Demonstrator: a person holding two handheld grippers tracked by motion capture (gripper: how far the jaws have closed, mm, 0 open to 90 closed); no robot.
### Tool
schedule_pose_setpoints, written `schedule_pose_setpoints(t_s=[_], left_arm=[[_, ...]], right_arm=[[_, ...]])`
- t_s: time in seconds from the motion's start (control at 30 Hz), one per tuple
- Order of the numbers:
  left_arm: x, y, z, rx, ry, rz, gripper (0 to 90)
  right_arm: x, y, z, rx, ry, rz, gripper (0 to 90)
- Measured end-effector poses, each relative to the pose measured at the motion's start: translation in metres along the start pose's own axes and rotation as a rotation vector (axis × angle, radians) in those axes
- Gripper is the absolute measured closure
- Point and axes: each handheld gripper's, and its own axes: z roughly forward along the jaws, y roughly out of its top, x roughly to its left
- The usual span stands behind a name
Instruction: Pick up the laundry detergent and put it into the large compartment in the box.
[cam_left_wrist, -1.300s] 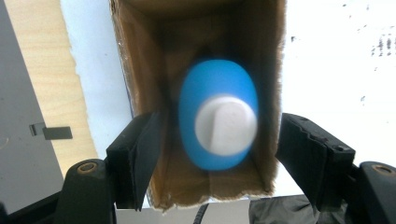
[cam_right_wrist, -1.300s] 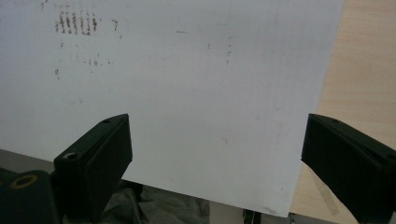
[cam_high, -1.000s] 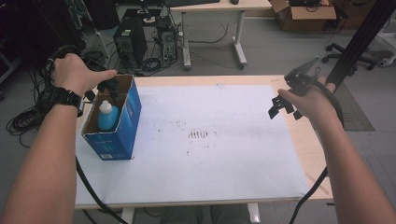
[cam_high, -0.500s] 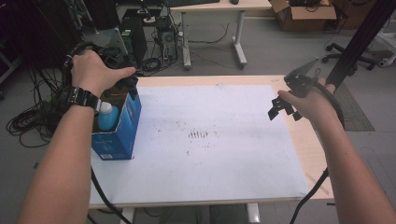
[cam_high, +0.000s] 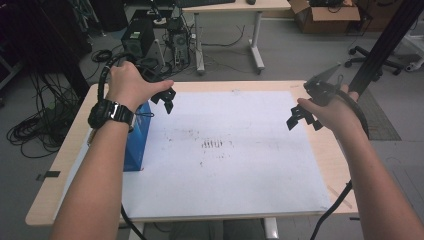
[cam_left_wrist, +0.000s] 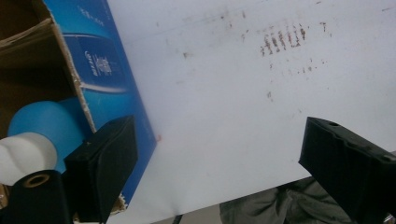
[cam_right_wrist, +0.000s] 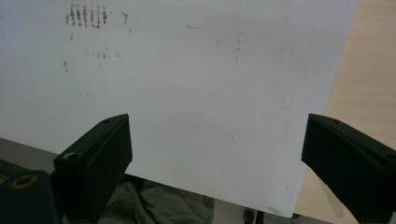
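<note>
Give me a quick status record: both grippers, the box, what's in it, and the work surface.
left gripper: jaws apart, just been opening, nothing between them, over the mat beside the box
right gripper: open, empty, near the mat's right edge
blue box: at the mat's left edge, top open
bottle: blue with white cap, inside the box
white mat: smudged with dark marks near the middle

Both forearms are bare, no sleeves. A black watch (cam_high: 111, 113) with a chunky case and strap sits on the left wrist. Each gripper (cam_high: 168, 99) is black, with two blocky, flat-faced jaws; a brass-coloured screw hole, probably, shows near each base. Black cables (cam_high: 332, 217) trail from both.
</note>
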Motion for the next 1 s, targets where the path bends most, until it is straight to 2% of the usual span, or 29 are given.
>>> schedule_pose_setpoints(t_s=[0.4, 0.6, 0.83, 0.87, 1.0], left_arm=[[-0.017, -0.002, 0.013, -0.003, -0.008, 0.017, 5.6], [-0.026, -0.001, 0.026, 0.019, -0.033, 0.053, 4.7], [-0.03, 0.0, 0.037, 0.036, -0.039, 0.059, 4.7], [-0.03, 0.0, 0.04, 0.043, -0.029, 0.066, 4.7], [-0.03, 0.0, 0.042, 0.041, -0.036, 0.068, 4.7]], right_arm=[[-0.002, -0.005, -0.002, -0.006, 0.003, -0.001, 8.9], [-0.002, -0.004, 0.0, -0.002, 0.002, -0.001, 8.9], [-0.003, -0.004, 0.002, 0.002, 0.005, -0.003, 8.9], [-0.004, -0.004, 0.003, 0.001, 0.006, -0.003, 8.9], [-0.005, -0.004, 0.003, 0.003, 0.005, 0.002, 8.9]])
